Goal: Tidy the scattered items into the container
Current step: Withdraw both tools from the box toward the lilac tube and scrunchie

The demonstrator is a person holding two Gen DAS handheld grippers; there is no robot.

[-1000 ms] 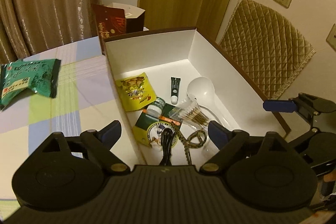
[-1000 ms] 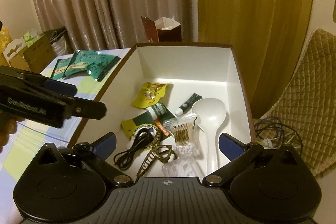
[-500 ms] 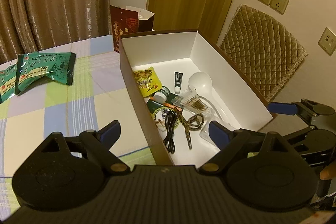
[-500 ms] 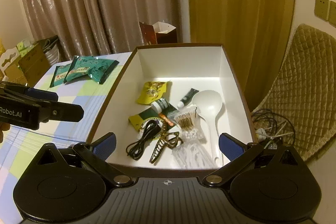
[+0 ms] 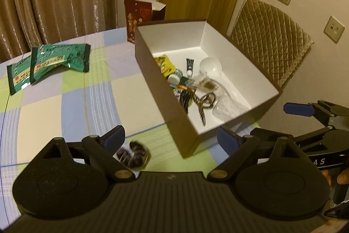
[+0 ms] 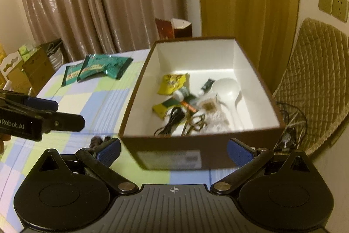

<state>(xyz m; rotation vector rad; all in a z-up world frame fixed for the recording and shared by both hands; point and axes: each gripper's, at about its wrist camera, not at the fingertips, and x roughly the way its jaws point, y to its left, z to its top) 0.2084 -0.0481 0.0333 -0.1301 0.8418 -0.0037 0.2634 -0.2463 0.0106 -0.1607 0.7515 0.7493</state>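
Black tongs [image 5: 171, 138], blue pads [image 5: 114, 138], brass-coloured pivot screws.

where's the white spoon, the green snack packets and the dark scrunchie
white spoon [image 6: 226, 87]: right wrist view, on its bowl
green snack packets [image 5: 60, 56]: left wrist view, on the front packet's face
dark scrunchie [image 5: 133, 154]: left wrist view, on its ruffled loop

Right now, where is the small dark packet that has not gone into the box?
The small dark packet lies on the checked tablecloth just outside the brown box's near corner, low in the left wrist view, beside the left jaw.
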